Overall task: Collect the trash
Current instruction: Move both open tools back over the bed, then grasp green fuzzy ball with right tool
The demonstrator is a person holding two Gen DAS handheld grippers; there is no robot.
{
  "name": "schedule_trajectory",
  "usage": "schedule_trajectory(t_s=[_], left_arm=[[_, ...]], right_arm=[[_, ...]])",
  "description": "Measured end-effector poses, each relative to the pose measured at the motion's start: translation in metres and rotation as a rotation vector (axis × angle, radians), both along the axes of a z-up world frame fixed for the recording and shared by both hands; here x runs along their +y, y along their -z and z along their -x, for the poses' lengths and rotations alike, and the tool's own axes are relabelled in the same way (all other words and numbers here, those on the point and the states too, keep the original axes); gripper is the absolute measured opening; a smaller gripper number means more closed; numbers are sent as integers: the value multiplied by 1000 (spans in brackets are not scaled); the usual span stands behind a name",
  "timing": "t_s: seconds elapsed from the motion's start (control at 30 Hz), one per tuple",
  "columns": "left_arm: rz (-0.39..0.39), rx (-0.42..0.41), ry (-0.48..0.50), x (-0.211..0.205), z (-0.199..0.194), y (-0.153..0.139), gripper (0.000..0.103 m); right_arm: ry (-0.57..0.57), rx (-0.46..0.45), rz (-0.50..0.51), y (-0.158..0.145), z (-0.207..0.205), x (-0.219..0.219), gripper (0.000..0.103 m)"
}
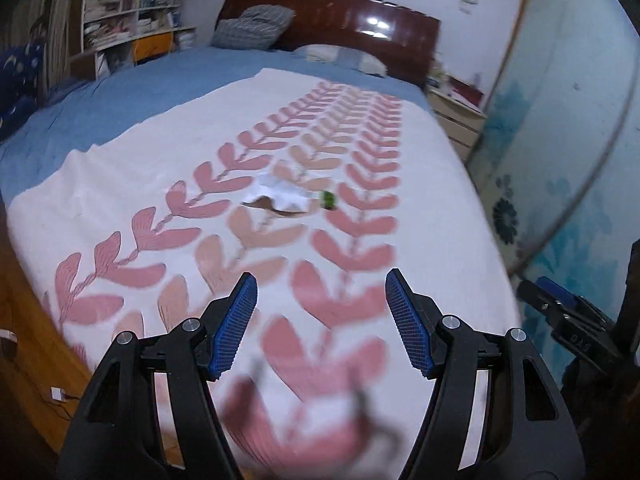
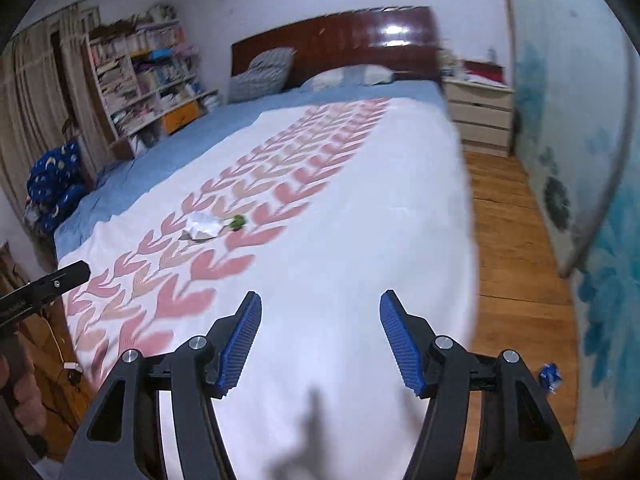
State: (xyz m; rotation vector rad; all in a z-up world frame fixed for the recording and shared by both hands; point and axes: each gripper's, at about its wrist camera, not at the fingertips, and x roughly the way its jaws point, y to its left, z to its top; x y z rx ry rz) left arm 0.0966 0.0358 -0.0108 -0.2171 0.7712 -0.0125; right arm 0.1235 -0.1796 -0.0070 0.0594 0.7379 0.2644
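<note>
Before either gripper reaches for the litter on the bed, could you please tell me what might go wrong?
1. The crumpled white paper lies flat on the soft bedspread, so closing jaws may pinch cloth with it.
2. The small green piece sits right beside the paper; a sweep could knock it away.
3. Both the left gripper and the right gripper are open and face the same spot, so they might collide.

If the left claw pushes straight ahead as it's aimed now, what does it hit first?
Probably the white bedspread itself: the left claw, open, angles down at bare patterned cloth. The crumpled white paper lies farther along that line, though depth is unclear.
</note>
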Motion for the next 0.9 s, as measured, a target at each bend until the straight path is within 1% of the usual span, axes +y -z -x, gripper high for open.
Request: schedule_trajectory(t_s=[0.03, 0.07, 0.1, 0.13, 0.17, 0.3, 0.4, 0.47, 0.6, 0.73, 0.83, 0.9], left_arm=[[14, 0, -12, 8, -4, 5, 67], [42, -3, -25, 16, -11, 13, 67], [52, 1, -26, 18, -14, 17, 67], [54, 14, -27, 19, -17, 20, 67], [52, 28, -24, 20, -25, 24, 67], [55, 13, 15, 27, -60, 28, 67], [41, 23, 42, 32, -82, 37, 67], [35, 37, 44, 37, -92, 40, 67], [66, 16, 16, 47, -113, 39, 67], [75, 25, -21, 53, -134, 48, 67], [92, 25, -31, 54, -146, 50, 67], [88, 23, -34, 52, -150, 52, 67]], right_arm=[[-21, 5, 13, 9, -20, 22, 62], [-30, 9, 23, 15, -29, 32, 62], [-44, 12, 36, 22, -45, 49, 62], [-51, 15, 44, 28, -51, 60, 62], [-60, 19, 59, 38, -66, 73, 62], [-67, 17, 70, 53, -109, 106, 62], [-65, 3, 72, 59, -139, 124, 62], [-64, 0, 72, 60, -153, 130, 62], [-65, 8, 74, 69, -178, 144, 62], [-61, -4, 63, 72, -194, 152, 62], [-66, 1, 90, 77, -208, 163, 62], [-75, 4, 101, 79, -215, 168, 62]])
